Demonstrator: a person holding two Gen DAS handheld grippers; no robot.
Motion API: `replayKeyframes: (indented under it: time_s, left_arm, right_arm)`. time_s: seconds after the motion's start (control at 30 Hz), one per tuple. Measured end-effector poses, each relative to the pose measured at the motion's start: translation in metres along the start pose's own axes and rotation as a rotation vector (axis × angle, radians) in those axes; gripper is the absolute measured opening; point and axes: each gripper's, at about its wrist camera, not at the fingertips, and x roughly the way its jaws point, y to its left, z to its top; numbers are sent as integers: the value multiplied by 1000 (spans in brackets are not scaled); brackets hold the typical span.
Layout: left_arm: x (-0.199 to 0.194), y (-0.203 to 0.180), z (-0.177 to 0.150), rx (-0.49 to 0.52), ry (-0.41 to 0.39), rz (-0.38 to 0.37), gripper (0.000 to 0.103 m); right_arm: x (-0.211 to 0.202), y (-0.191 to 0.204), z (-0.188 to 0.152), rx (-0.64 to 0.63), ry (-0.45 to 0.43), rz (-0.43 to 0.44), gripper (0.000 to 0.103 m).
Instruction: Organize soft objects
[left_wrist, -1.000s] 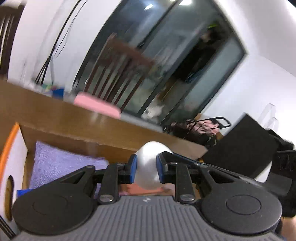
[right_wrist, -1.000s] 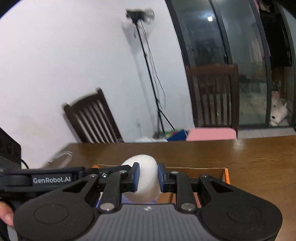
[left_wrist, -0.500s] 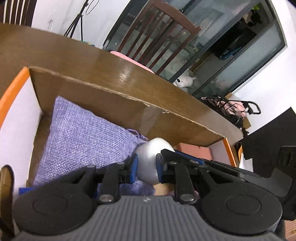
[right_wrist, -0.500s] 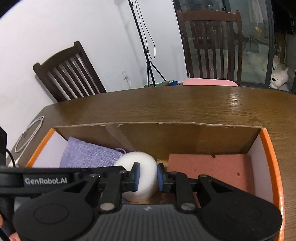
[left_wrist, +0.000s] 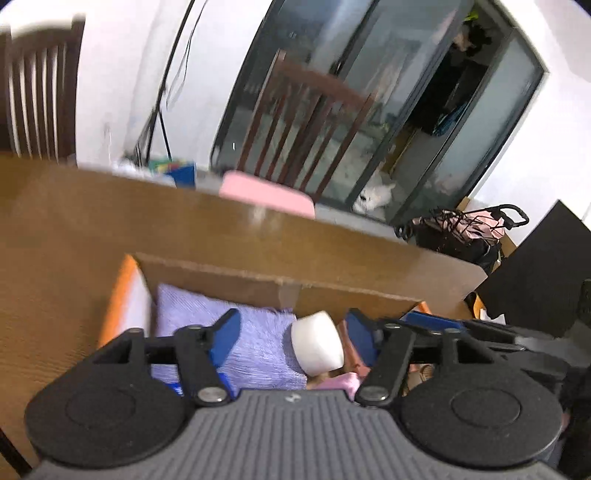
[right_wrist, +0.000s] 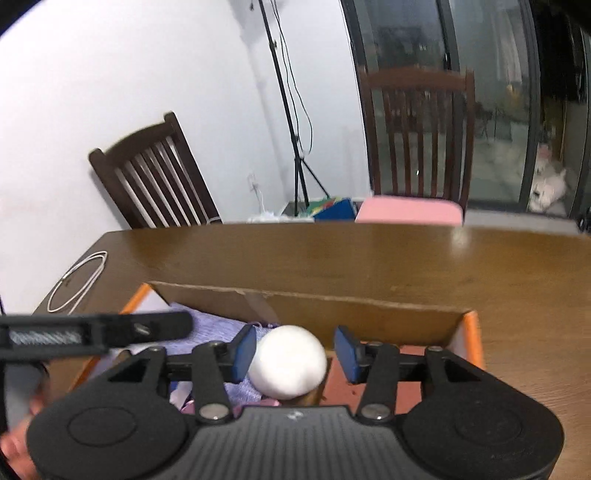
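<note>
Both claws have just been opening. The left gripper (left_wrist: 291, 332) and right gripper (right_wrist: 295, 350) are spread, pads clear of the smooth white foam ball (right_wrist: 287, 362), which sits between them inside the cardboard box (right_wrist: 362, 314), beside a woven purple pouch (left_wrist: 255, 343).

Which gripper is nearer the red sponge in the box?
Right. The right gripper hangs over the box with the red sponge just under its right finger; the left gripper is over the purple pouch.

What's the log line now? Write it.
phase: release | left jaws: just opening, white foam ball between, unpressed | right jaws: same | ball: over cardboard box
</note>
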Motion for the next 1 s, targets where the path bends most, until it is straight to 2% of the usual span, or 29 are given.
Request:
replayKeyframes:
  time_s: [0.1, 0.17, 0.23, 0.37, 0.43, 0.5, 0.63, 0.77, 0.87, 1.0]
  left_arm:
    - [-48, -7, 3, 75, -53, 50, 77]
    - [-81, -9, -1, 131, -94, 108, 88]
    - [-110, -11, -11, 177, -144, 169, 93]
    - [-154, -20, -36, 232, -278, 248, 103]
    - [-165, -29, -48, 266, -322, 269, 103]
    - [-173, -36, -58, 282, -333, 281, 103]
    - [-186, -42, -79, 268, -349, 249, 103]
    - [-200, -46, -103, 293, -363, 252, 103]
    - [-217, -50, -127, 300, -405, 255, 103]
    - [-245, -57, -177, 322, -482, 259, 103]
  right_arm:
    - [-44, 4, 5, -45, -30, -21, 56]
    - [-76, 5, 4, -79, -52, -50, 67]
    - [-106, 4, -2, -111, -68, -95, 79]
    - [-158, 2, -24, -114, -138, -163, 88]
    - [-179, 6, -35, -121, -178, -177, 89]
    - [-194, 11, -45, -128, -204, -195, 89]
    - [-219, 26, -67, -142, -248, -210, 89]
    - [-236, 42, -91, -168, -271, -220, 90]
    - [-248, 52, -114, -188, -318, -248, 90]
    - [-270, 64, -157, -195, -406, -258, 91]
